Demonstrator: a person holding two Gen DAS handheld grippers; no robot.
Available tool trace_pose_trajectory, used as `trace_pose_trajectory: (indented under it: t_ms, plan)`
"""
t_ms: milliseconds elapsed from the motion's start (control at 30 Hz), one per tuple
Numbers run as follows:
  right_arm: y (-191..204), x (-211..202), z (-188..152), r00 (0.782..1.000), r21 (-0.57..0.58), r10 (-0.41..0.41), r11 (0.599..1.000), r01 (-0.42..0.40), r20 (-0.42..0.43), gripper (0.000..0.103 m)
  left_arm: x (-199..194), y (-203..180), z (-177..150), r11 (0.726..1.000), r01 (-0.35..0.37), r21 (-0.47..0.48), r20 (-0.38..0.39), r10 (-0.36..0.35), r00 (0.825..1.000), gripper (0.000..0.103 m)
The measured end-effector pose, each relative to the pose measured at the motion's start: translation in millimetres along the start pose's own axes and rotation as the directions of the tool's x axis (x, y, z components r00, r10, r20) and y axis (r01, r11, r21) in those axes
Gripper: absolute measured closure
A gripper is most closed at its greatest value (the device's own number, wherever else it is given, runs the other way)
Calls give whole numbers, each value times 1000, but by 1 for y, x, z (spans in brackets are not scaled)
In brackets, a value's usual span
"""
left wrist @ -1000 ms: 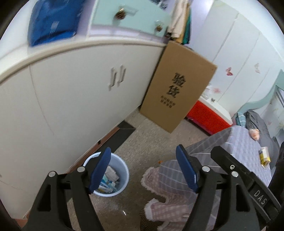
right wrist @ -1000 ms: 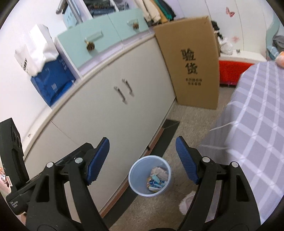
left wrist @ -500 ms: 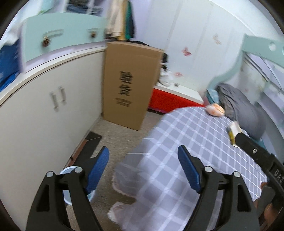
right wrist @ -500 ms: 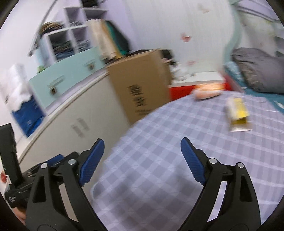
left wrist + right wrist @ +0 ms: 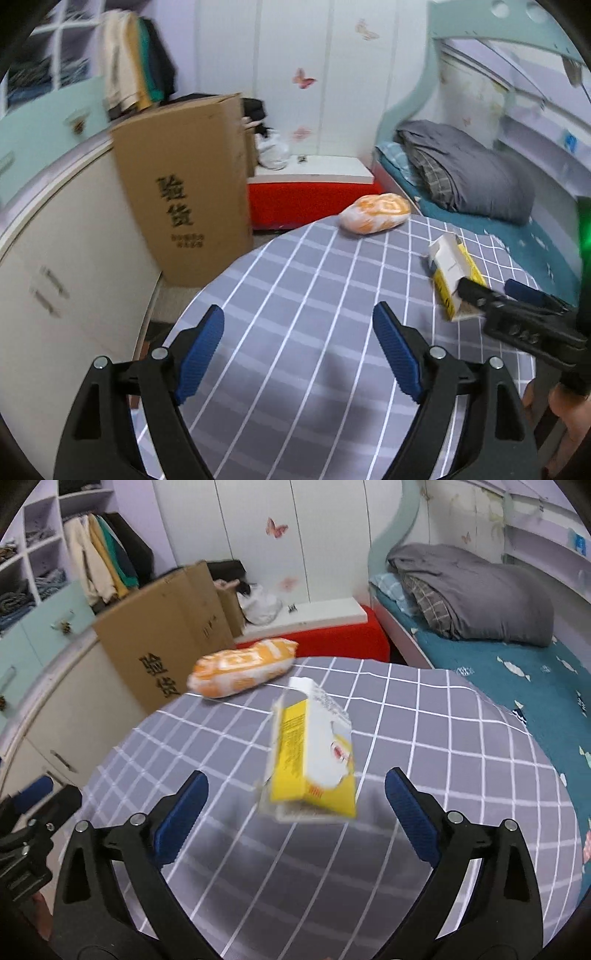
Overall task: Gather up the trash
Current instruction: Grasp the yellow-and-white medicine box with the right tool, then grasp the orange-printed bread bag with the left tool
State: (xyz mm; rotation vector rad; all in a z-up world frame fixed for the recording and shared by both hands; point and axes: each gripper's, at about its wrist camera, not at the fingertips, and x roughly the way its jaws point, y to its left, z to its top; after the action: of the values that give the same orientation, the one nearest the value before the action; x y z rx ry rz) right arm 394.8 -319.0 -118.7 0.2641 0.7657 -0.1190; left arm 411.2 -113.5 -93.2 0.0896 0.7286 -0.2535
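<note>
Surface (image 5: 461, 746): round, covered with a grey cloth checked in white lines.

Two pieces of trash are seen on it. A yellow-and-white carton (image 5: 314, 760) lies flattened near the middle, its open end toward the far edge. An orange-and-white snack bag (image 5: 243, 670) lies at the far edge, well apart from the carton.

Right gripper (image 5: 297, 814): jaws wide and opening; pointed down at the surface, the carton's near end seen between the blue pads (image 5: 181, 818), no pad touching it.

Left gripper (image 5: 297, 354): jaws wide and opening, nothing between them; only bare cloth is seen below.

In the left wrist view the right gripper is seen at the right edge, just beside the carton (image 5: 452, 273); the snack bag (image 5: 375, 214) lies beyond.

Behind the surface: a tall cardboard box (image 5: 184, 195) against white cabinets, and a bed (image 5: 517, 664) with a grey quilt.
</note>
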Motion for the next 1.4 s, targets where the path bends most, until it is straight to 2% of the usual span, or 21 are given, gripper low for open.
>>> trace_pose_trajectory:
  t_ms: [167, 200, 233, 267, 300, 400, 567, 700, 733, 767, 800, 833, 900, 967, 1200, 1400]
  plan:
    - [-7, 36, 12, 996, -24, 5, 1000, -7, -84, 9, 40, -28, 28, 995, 38, 96, 6, -38, 999, 21]
    - [-10, 41, 14, 995, -25, -5, 1000, 2, -99, 28, 50, -33, 34, 993, 59, 106, 3, -59, 998, 21]
    - [-15, 44, 15, 994, -29, -8, 1000, 5, -106, 42, 57, -37, 38, 991, 71, 112, 4, -72, 997, 21]
    - [-17, 43, 17, 996, -26, -18, 1000, 16, -91, 44, 65, -42, 43, 989, 82, 124, 4, -83, 997, 21]
    - [-26, 43, 21, 995, -12, -42, 999, 41, -87, 44, 71, -45, 46, 987, 85, 135, 3, -87, 996, 21]
    - [-44, 43, 25, 997, 42, -42, 998, 45, -65, 45, 96, -58, 59, 982, 80, 171, 14, -84, 996, 21]
    - [-62, 43, 29, 999, 122, 7, 993, -2, -42, 44, 119, -75, 79, 966, 82, 245, 42, -95, 995, 21]
    - [-67, 48, 33, 999, 146, 27, 989, -21, -41, 44, 136, -92, 83, 943, 129, 307, -21, -128, 991, 22]
    - [-67, 48, 33, 999, 148, 28, 989, -22, -39, 44, 138, -96, 82, 939, 127, 321, -26, -125, 992, 25]
    - [-66, 48, 34, 999, 149, 28, 989, -22, -38, 44, 141, -100, 79, 932, 120, 343, -33, -116, 993, 38]
    - [-66, 48, 33, 999, 148, 27, 989, -22, -38, 44, 143, -106, 76, 921, 107, 373, -39, -100, 994, 60]
    - [-65, 47, 32, 999, 148, 27, 989, -21, -37, 44, 144, -108, 74, 919, 97, 382, -40, -89, 995, 72]
    - [-64, 46, 32, 999, 150, 30, 988, -24, -36, 44, 139, -109, 72, 919, 120, 377, -47, -111, 993, 83]
    - [-63, 45, 32, 998, 155, 41, 987, -35, -37, 44, 132, -111, 69, 918, 130, 374, -49, -121, 991, 87]
    - [-50, 21, 34, 995, 140, 97, 986, -96, 2, 44, 84, -88, 55, 956, 112, 271, -20, -111, 994, 89]
    - [-10, -12, 19, 983, 98, 184, 978, -185, 11, 44, 17, -47, 31, 977, -31, 209, 19, 28, 999, 89]
